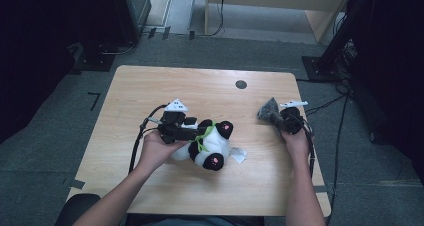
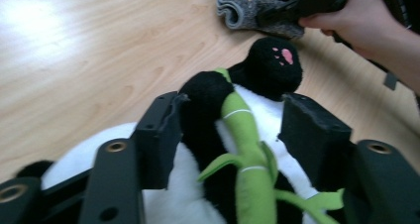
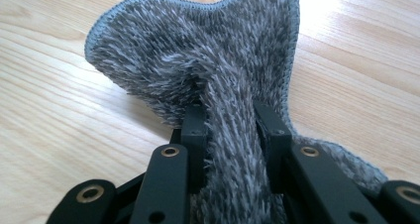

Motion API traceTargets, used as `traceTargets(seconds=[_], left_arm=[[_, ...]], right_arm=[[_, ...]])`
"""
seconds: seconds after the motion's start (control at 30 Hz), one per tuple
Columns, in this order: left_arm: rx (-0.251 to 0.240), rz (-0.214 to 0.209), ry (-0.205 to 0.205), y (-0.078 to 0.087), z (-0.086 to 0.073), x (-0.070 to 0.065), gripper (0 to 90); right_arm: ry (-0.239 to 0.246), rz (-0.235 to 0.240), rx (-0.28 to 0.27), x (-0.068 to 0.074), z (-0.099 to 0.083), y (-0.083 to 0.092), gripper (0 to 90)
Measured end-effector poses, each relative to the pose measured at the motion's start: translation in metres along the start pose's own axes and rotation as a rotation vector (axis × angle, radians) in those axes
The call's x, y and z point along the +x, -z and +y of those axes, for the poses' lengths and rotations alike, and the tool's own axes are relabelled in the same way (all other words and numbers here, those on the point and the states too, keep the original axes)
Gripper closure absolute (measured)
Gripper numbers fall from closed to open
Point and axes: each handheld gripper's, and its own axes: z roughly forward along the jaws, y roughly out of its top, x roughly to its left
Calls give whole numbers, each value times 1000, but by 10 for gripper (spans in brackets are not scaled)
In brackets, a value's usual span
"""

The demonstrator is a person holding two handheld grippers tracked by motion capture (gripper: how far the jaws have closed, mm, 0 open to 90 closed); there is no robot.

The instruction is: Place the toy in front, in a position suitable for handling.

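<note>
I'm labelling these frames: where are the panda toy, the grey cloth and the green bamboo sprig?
panda toy (image 1: pixel 216 145), high view, white belly.
grey cloth (image 3: pixel 198 50), right gripper view, fuzzy upper face.
green bamboo sprig (image 2: pixel 247 144), left gripper view, stalk's middle.

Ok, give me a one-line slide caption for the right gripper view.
Right gripper pinching a bunched fold of fuzzy grey cloth above the light wooden table.

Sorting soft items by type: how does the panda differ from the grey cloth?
The panda is a stuffed black-and-white toy with a green stalk; the grey cloth is a one-colour shaggy sheet. The panda lies between the left gripper's jaws; the cloth is bunched and pinched in the right gripper. Both are soft and on the table.
</note>
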Motion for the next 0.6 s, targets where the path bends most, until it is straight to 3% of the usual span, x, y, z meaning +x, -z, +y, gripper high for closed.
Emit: traceTargets(seconds=[0.07,0.27,0.6], left_arm=[[-5,14,-22,4,-2,5,361],[-19,25,-32,17,-11,23,345],[-21,5,-35,30,-34,39,319]], right_arm=[[-18,14,-12,3,3,6,722],[-29,68,-62,20,11,26,721],[-21,144,-111,59,28,65,719]])
